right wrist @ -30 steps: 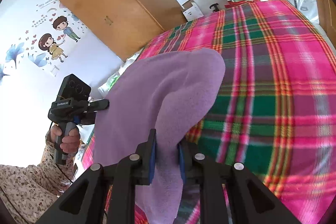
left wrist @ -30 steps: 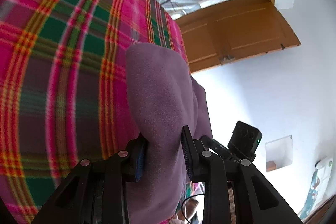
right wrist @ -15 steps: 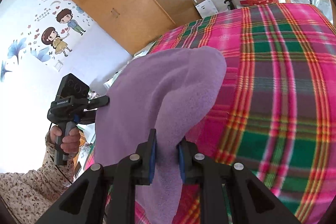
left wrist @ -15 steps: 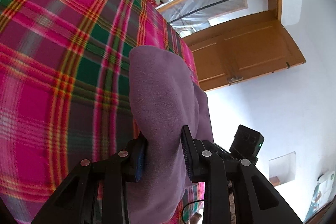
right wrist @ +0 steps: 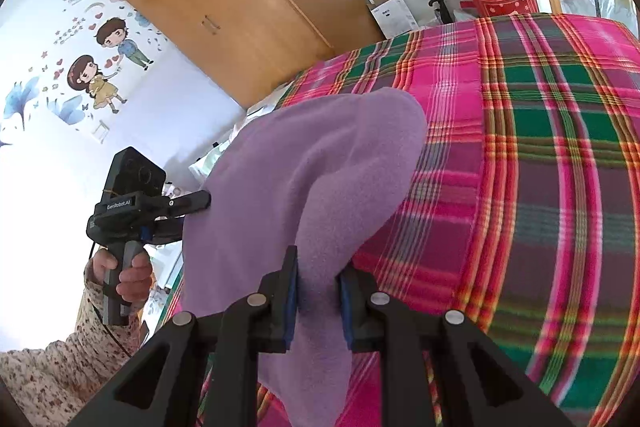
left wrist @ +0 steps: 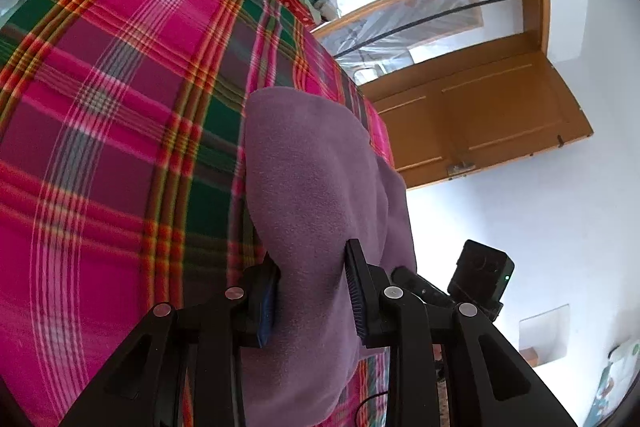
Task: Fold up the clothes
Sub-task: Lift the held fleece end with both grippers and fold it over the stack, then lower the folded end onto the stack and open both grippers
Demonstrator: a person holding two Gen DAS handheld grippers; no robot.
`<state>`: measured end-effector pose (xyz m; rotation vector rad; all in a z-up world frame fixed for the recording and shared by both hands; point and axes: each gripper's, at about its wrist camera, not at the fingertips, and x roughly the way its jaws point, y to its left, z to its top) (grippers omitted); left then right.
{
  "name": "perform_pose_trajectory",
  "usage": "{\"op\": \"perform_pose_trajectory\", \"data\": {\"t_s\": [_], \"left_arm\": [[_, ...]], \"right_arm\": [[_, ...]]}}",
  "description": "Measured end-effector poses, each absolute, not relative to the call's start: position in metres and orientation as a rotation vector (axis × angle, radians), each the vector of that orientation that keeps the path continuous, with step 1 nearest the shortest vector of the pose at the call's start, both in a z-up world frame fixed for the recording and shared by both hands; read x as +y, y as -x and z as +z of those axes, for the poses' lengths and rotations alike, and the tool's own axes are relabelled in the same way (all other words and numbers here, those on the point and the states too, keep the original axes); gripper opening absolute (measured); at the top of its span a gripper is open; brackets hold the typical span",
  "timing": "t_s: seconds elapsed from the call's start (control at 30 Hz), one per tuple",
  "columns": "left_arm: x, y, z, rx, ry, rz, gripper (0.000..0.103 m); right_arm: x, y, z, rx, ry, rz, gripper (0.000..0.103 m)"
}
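Gripping the purple fleece garment [left wrist: 316,195], the left gripper [left wrist: 314,289] pinches one edge between its pads. Right gripper [right wrist: 318,297] is clamped on the other edge. Cloth hangs between both, lifted over the plaid bedspread [right wrist: 540,155]. Wardrobe [right wrist: 224,7] behind.

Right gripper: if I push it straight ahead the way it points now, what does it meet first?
The purple cloth that the right gripper already clamps bulges directly ahead, so that comes first. Beyond the bulge lies the plaid bedspread, probably the first firm surface, though depth is hard to judge through the fisheye.
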<state>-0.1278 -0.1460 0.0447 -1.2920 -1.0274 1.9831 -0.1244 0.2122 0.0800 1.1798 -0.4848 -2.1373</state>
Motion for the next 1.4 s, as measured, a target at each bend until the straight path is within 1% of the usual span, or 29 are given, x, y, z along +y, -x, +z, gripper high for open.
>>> {"op": "perform_pose_trajectory", "data": {"t_s": [0.37,0.57,0.83,0.93,1.07,1.1,1.17,1.27,1.4], "left_arm": [[-0.162,0.166,0.037,-1.033,1.306,2.0,0.03],[-0.162,0.188,0.024,-1.033,1.338,2.008,0.03],[-0.166,0.188,0.004,-1.064,1.364,1.991,0.031],[-0.166,0.189,-0.002,-1.078,1.359,1.981,0.033],[-0.168,0.187,-0.006,-1.084,1.351,1.98,0.035],[-0.169,0.186,-0.006,-1.088,1.35,1.982,0.036],[-0.172,0.181,-0.005,-1.088,1.351,1.991,0.037],[-0.173,0.175,-0.001,-1.067,1.356,2.02,0.037],[-0.169,0.159,0.021,-1.0,1.322,2.125,0.037]], "right_arm": [[0.208,0.168,0.062,-0.521,-1.199,-2.148,0.018],[0.206,0.187,0.055,-0.526,-1.212,-2.156,0.018],[0.209,0.196,0.04,-0.496,-1.244,-2.169,0.019],[0.211,0.196,0.033,-0.487,-1.252,-2.173,0.02],[0.212,0.195,0.027,-0.474,-1.248,-2.188,0.026],[0.213,0.195,0.026,-0.482,-1.247,-2.19,0.031],[0.219,0.194,0.022,-0.528,-1.252,-2.186,0.035],[0.223,0.19,0.021,-0.557,-1.257,-2.185,0.035],[0.22,0.18,0.029,-0.496,-1.263,-2.241,0.036]]}}
